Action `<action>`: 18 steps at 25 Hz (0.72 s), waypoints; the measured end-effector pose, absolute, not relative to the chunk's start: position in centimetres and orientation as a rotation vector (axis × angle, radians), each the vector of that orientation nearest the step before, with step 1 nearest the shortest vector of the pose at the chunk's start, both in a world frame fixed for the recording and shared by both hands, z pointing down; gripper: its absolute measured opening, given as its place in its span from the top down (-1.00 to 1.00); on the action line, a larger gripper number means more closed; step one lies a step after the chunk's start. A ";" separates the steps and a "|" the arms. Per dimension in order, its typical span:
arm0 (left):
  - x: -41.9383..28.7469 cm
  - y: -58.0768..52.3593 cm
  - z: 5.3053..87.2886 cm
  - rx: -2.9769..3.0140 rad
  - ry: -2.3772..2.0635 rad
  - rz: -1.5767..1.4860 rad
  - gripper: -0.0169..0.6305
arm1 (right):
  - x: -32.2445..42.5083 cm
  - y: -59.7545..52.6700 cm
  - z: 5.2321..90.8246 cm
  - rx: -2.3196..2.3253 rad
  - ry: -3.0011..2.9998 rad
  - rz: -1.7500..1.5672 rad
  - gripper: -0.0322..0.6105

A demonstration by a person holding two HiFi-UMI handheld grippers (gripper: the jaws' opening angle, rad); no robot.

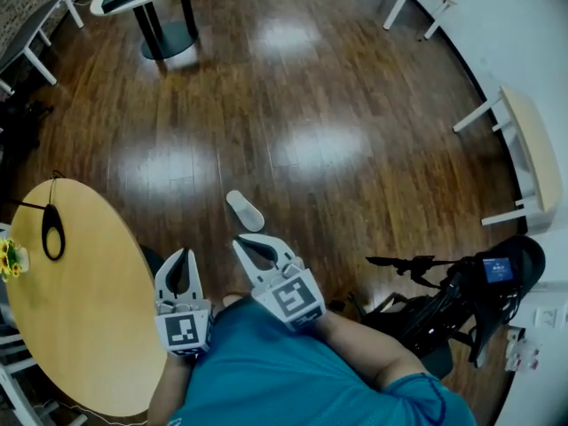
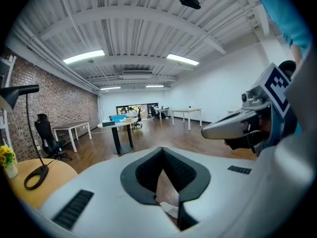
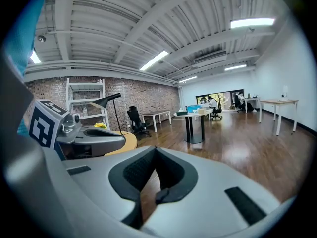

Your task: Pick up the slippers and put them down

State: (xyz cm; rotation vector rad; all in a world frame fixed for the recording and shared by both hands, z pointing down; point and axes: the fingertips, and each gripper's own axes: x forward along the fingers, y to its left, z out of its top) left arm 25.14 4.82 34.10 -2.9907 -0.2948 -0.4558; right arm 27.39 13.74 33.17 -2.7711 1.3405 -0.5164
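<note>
Fingers shut tip to tip, with only the dark padded hollow behind the tips left between them and nothing caught in it: so stands the left gripper point(image 1: 184, 253), held low in the head view over the edge of a round wooden table point(image 1: 84, 327). Further left on that table lie the black looped base of a lamp point(image 1: 52, 232) and, at the very rim, a small bunch of yellow flowers point(image 1: 9, 257).

Just right of the left gripper and a little ahead of it on the dark wood floor point(image 1: 293, 105) lies one white slipper point(image 1: 245, 210), sole down and apart from both grippers. No second slipper shows in any view. Through the hollow of the left gripper's jaws, its own view shows floor and a pale scrap that may be this slipper.

The right gripper point(image 1: 240, 242) comes next, its tips nearest the slipper but clear of it. Its fingers too are pressed together at the tips and hold nothing. Both grippers run back to the person's teal sleeves point(image 1: 293, 371).

At the far right stands a black tripod rig point(image 1: 453, 291), and above it a white bench point(image 1: 532, 149) along the wall.
</note>
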 end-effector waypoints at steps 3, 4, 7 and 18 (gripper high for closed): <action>26.0 6.0 34.1 -2.983 -0.344 -0.471 0.93 | 27.9 14.6 33.4 -2.790 1.302 -0.528 0.86; 26.2 6.0 34.1 -2.985 -0.346 -0.474 0.93 | 28.0 14.7 33.5 -2.794 1.295 -0.530 0.86; 26.6 6.3 33.9 -2.987 -0.356 -0.468 0.93 | 28.2 15.0 33.7 -2.802 1.276 -0.541 0.87; 27.6 7.5 34.0 -3.001 -0.408 -0.467 0.93 | 28.4 16.0 35.0 -2.840 1.277 -0.621 0.87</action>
